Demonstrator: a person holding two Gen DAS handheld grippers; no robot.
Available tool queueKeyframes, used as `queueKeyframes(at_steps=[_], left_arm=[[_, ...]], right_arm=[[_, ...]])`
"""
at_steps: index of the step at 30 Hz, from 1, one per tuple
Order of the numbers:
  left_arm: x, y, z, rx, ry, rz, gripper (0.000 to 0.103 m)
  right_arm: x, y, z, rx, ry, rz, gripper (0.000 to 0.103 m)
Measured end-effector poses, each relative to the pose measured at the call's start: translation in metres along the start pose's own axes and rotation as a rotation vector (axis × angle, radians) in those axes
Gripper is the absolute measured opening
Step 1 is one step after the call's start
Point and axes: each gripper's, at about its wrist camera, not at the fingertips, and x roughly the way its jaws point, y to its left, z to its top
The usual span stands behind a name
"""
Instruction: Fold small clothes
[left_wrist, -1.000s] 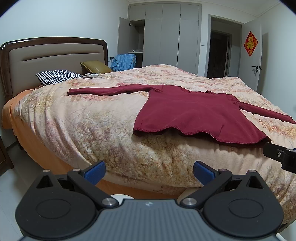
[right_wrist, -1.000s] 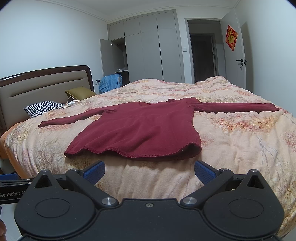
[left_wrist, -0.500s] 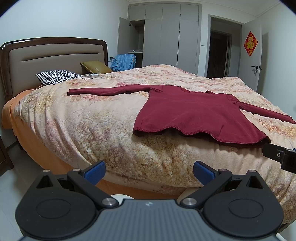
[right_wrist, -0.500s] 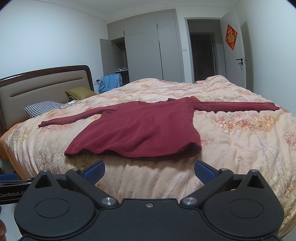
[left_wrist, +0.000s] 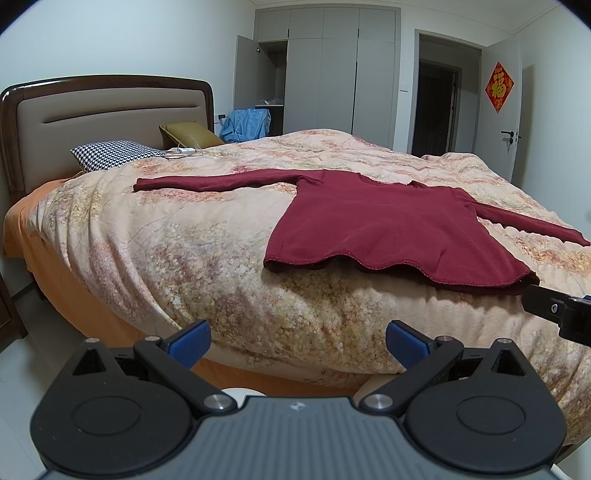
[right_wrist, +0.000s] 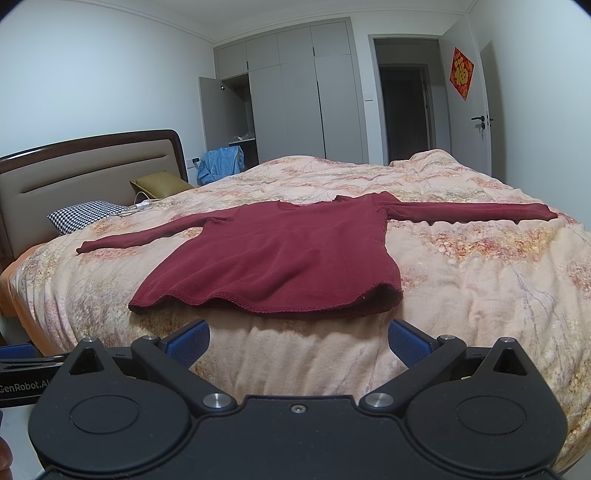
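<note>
**Nothing's moved in the last second, fold hasn't started**

Same picture as a second ago, honestly. The maroon sweater (right_wrist: 280, 254) lies flat on the bed (right_wrist: 480, 280), both sleeves stretched straight out, hem toward the cameras and a bit wavy. The left claw (left_wrist: 297, 338) and right claw (right_wrist: 297, 338) both hover off the near edge of the bed, spread wide, gripping nothing. So I'd say we're at square one: probably a sleeve or a hem corner gets picked first.
</note>
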Motion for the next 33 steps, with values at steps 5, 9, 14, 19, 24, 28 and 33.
queueKeyframes(at_steps=[5, 9, 14, 19, 24, 28, 33], left_arm=[[0.000, 0.000, 0.001, -0.001, 0.000, 0.001, 0.103], [-0.001, -0.001, 0.000, 0.000, 0.002, 0.001, 0.103], [-0.001, -0.002, 0.002, 0.003, 0.012, 0.011, 0.103], [-0.001, -0.006, 0.013, 0.015, 0.028, 0.024, 0.103], [0.014, -0.015, 0.032, 0.037, 0.065, -0.002, 0.103], [0.032, -0.026, 0.056, 0.071, 0.070, -0.016, 0.103], [0.061, -0.044, 0.094, 0.103, 0.064, -0.018, 0.103]], right_arm=[[0.000, 0.000, 0.000, 0.000, 0.001, 0.000, 0.103], [0.000, -0.001, 0.001, 0.002, 0.002, 0.001, 0.103], [0.001, -0.001, 0.002, 0.004, 0.002, 0.003, 0.103], [-0.003, -0.002, 0.003, 0.011, -0.012, 0.000, 0.103], [-0.003, -0.013, 0.006, 0.044, -0.030, -0.008, 0.103], [0.003, -0.029, 0.016, 0.043, -0.071, -0.032, 0.103], [0.023, -0.063, 0.030, 0.072, -0.088, -0.097, 0.103]])
